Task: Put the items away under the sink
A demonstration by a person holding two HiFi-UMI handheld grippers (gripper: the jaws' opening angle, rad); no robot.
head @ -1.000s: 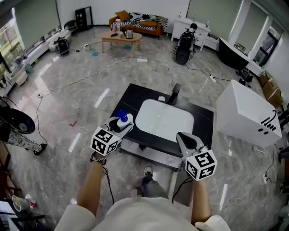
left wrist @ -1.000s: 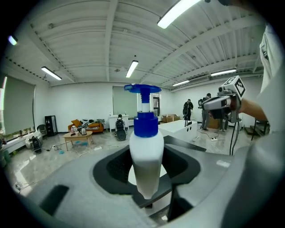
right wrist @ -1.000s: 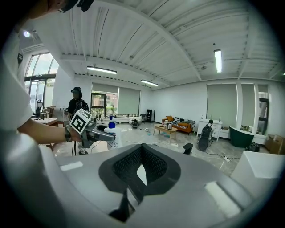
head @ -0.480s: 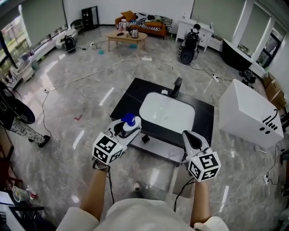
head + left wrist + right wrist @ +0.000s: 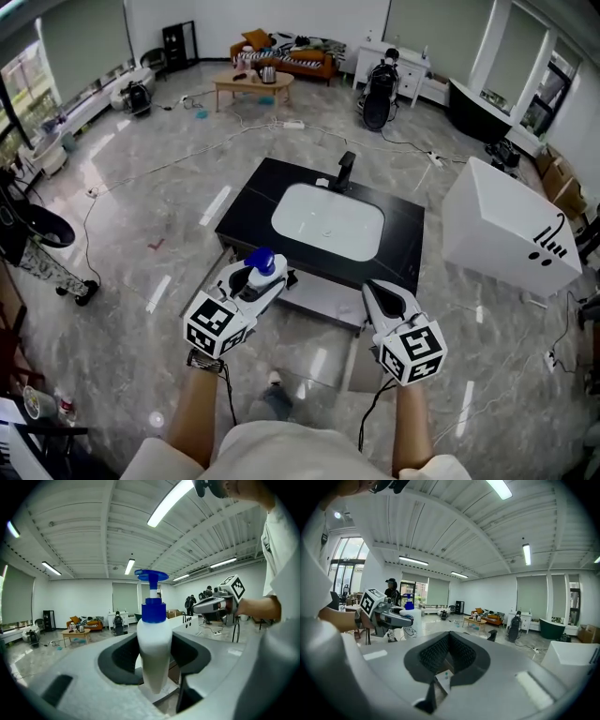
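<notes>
A white pump bottle (image 5: pixel 265 274) with a blue cap stands upright between the jaws of my left gripper (image 5: pixel 260 281), which is shut on it. In the left gripper view the bottle (image 5: pixel 152 648) fills the gap between the dark pads. My right gripper (image 5: pixel 380 293) hangs beside it, shut with nothing in it; its pads (image 5: pixel 461 653) meet at the tip. Both grippers hover in front of the black sink unit (image 5: pixel 246 206), which has a white basin (image 5: pixel 328 220) and a dark faucet (image 5: pixel 345 170). A grey shelf (image 5: pixel 323 302) shows below the unit's front edge.
A big white box (image 5: pixel 502 234) stands to the right of the sink unit. Cables run across the glossy marble floor (image 5: pixel 169 197). A coffee table (image 5: pixel 251 84) and a sofa are far back. The person's foot (image 5: pixel 274 380) is on the floor below the grippers.
The sink unit has slid farther away and upward in the head view. Both grippers have come down and back, off the counter's front edge. The bottle stays in the left gripper.
</notes>
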